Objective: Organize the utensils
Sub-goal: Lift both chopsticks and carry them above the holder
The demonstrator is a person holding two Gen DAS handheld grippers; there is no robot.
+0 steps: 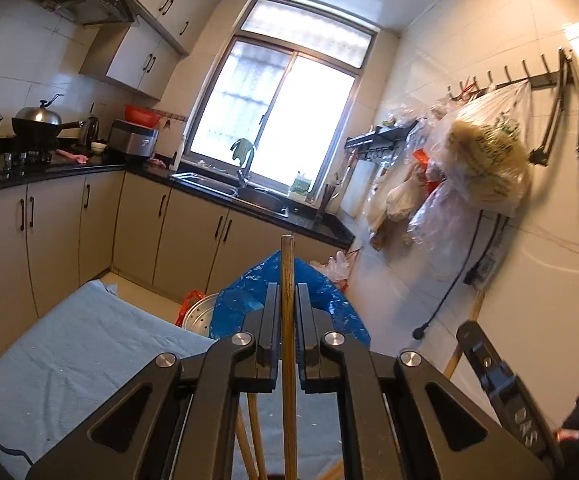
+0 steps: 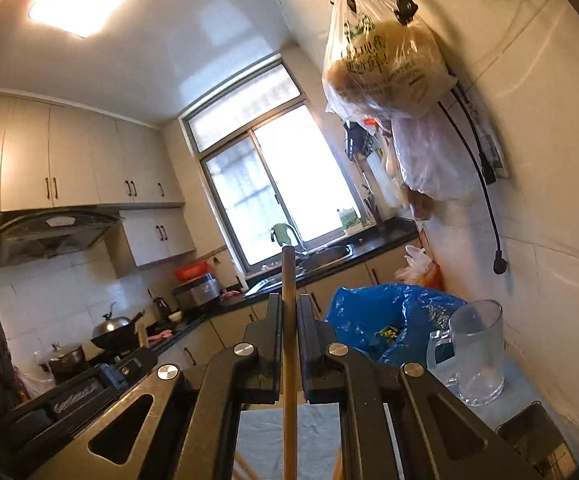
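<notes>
My left gripper (image 1: 288, 292) is shut on a wooden chopstick (image 1: 287, 320) that stands up between its pads, held above the table with the blue-grey cloth (image 1: 69, 360). More wooden chopsticks (image 1: 255, 440) lie on the cloth below it. My right gripper (image 2: 289, 300) is shut on another wooden chopstick (image 2: 289, 340), also upright between the pads. A clear glass pitcher (image 2: 479, 352) stands on the cloth to the right of the right gripper. The right gripper shows at the right edge of the left wrist view (image 1: 501, 380); the left gripper shows at lower left of the right wrist view (image 2: 89, 388).
A blue plastic bag (image 2: 373, 316) and a steel pot (image 1: 199, 316) sit beyond the table's far edge. A dark box (image 2: 537, 436) lies at the right. Plastic bags (image 1: 485, 160) hang on the tiled right wall. Counter, sink (image 1: 225, 188) and stove stand further off.
</notes>
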